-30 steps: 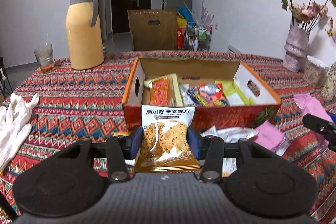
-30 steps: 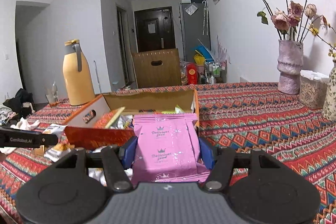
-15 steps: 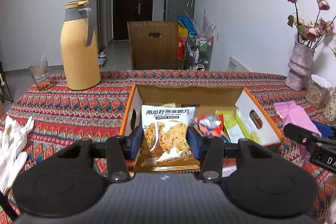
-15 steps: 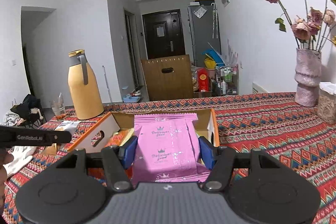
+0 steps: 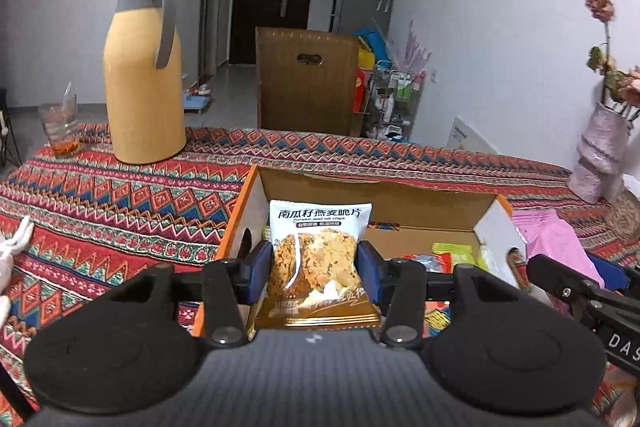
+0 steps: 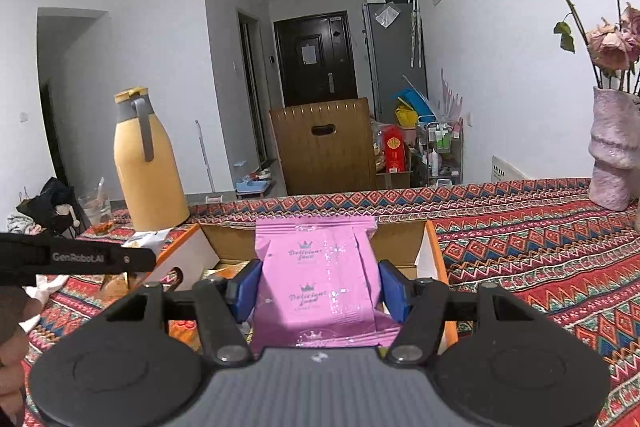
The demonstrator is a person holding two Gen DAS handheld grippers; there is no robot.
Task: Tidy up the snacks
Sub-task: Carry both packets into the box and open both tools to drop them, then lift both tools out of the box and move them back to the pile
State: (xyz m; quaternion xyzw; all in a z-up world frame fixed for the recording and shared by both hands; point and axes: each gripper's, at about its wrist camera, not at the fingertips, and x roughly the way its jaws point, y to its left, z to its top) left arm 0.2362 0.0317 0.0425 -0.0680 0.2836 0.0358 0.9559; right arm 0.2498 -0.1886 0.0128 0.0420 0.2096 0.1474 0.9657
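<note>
Left wrist view: the left gripper (image 5: 316, 273) is clamped on a pumpkin seed oat crisps packet (image 5: 318, 263), blue pads pressed to its sides, held upright over the near-left end of the open cardboard box (image 5: 376, 191), which has other snacks inside. A yellow thermos jug (image 5: 142, 79) stands on the patterned tablecloth (image 5: 100, 203). Right wrist view: the right gripper (image 6: 320, 291) grips a pink "Delicious food" packet (image 6: 318, 279) above the same box (image 6: 434, 259), the vase of dried roses (image 6: 612, 155) off to the right
</note>
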